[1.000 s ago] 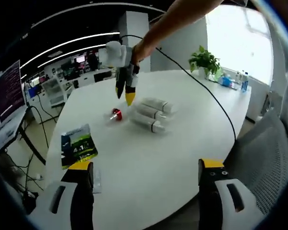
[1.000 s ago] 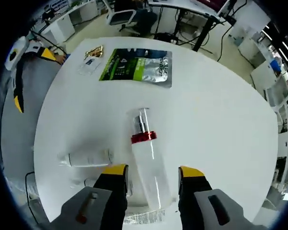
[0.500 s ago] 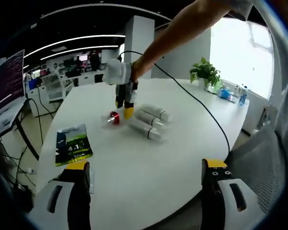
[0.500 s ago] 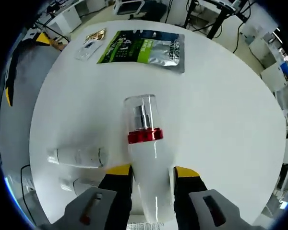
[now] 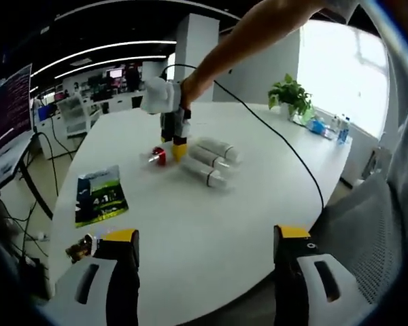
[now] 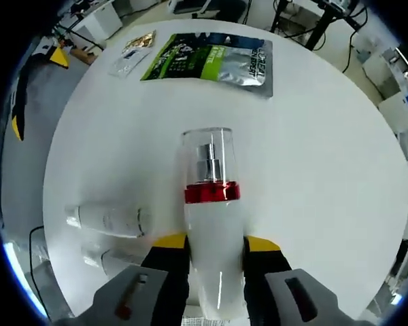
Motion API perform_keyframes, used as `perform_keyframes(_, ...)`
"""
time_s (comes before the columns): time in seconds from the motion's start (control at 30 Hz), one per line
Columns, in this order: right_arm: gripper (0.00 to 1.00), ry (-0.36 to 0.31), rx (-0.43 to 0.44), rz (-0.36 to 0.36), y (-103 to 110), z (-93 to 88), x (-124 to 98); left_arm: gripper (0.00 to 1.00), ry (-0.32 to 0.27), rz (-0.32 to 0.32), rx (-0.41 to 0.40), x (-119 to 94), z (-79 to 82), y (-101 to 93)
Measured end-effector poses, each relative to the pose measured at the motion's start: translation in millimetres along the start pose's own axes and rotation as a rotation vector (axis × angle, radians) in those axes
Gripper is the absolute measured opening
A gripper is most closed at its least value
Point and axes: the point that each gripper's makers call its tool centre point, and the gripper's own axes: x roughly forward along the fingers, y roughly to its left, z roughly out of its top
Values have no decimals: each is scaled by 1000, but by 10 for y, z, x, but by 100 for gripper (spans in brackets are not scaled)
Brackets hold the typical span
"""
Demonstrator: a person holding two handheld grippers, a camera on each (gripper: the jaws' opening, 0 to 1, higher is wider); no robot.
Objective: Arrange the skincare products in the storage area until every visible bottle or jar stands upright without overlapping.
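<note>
A white pump bottle (image 6: 211,217) with a red collar and a clear cap points away from me between the jaws of my right gripper (image 6: 215,242), which is shut on its body. Two white tubes (image 6: 109,219) lie on their sides on the round white table (image 6: 313,170), left of the bottle. In the left gripper view the right gripper (image 5: 171,136), held by a person's arm, sits over the red-collared bottle (image 5: 159,156) beside the lying tubes (image 5: 211,160). My left gripper (image 5: 207,243) stands open over the table's near edge, holding nothing.
A green pouch (image 6: 211,58) and small sachets (image 6: 132,54) lie flat beyond the bottle; the pouch (image 5: 98,195) also lies at my left. A potted plant (image 5: 292,95) and small bottles stand at the table's far side. A grey mesh chair (image 5: 357,224) is near.
My right gripper has closed on the white pump bottle, whose cap now looms nearer the camera. The left gripper view has shifted slightly; its jaws stay open.
</note>
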Motion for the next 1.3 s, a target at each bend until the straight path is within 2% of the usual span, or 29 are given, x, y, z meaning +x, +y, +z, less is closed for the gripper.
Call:
perform_keyframes(0.2,21,-20,-31,-18,-25,-3,-14,68,20,-2,-12,-1,-36,-1)
perform_keyframes(0.57,19,-65,16,-69,-62,-22,-72,60,36,9,-12,-3,-72,29)
perform_keyframes(0.67,19,-96,40,-96,-110,-12,-126,59,39,12,-11,-6,-79,35)
perform_keyframes(0.7,19,-124,81,-108,-135,8,-156,58,42,12,-10,-6,-82,35)
perform_keyframes(0.77,19,-154,109,-155,-216,14,-211,57,45,14,-7,-4,-88,39)
perform_keyframes(0.9,19,-267,254,-220,-354,41,-403,55,48,22,-1,-6,-93,55)
perform_keyframes(1.03,20,-398,407,-323,-455,57,-739,52,56,28,12,-5,-104,66)
perform_keyframes(1.13,20,-508,503,-362,-392,91,-989,50,64,33,31,-7,-116,72)
perform_keyframes(1.17,20,-543,534,-390,-348,89,-1087,50,58,31,33,-7,-103,70)
perform_keyframes(1.3,20,-654,653,-425,-117,105,-1339,50,52,35,38,-10,-84,73)
